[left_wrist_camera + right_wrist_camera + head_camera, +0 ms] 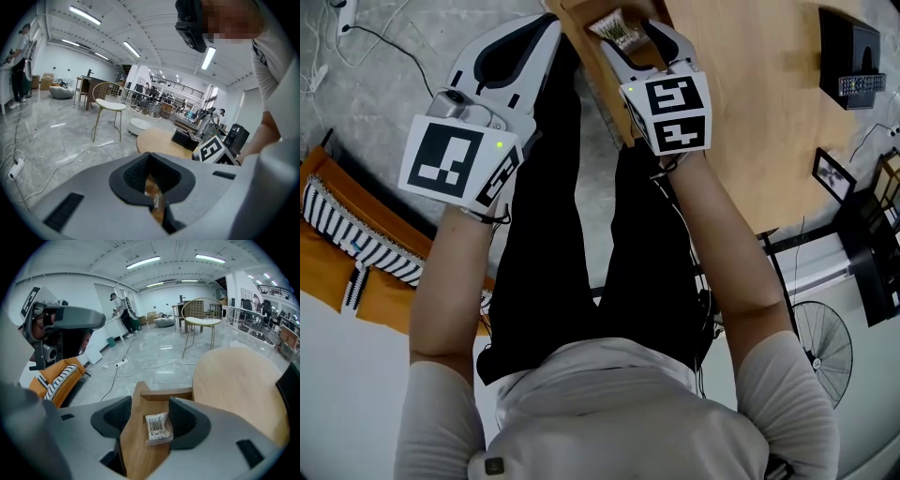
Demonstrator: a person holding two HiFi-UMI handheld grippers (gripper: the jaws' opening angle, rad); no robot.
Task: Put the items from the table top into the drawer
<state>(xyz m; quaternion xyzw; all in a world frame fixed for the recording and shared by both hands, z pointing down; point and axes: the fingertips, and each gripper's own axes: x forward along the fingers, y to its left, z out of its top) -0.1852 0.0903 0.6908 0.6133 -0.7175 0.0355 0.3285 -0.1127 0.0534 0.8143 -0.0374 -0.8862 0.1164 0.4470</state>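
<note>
One swab packet (156, 426) lies in drawer (140, 456); right claw (150, 409) open, left claw (150, 158) closed.

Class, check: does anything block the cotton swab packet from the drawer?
Nothing visible does. The cotton swab packet sits over the open drawer's wooden floor, between the right claw's parted jaws.

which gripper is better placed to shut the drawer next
Left, probably: the left gripper is closed on the edge of the drawer, while the right gripper stands open over the cotton swab packet lying inside.
</note>
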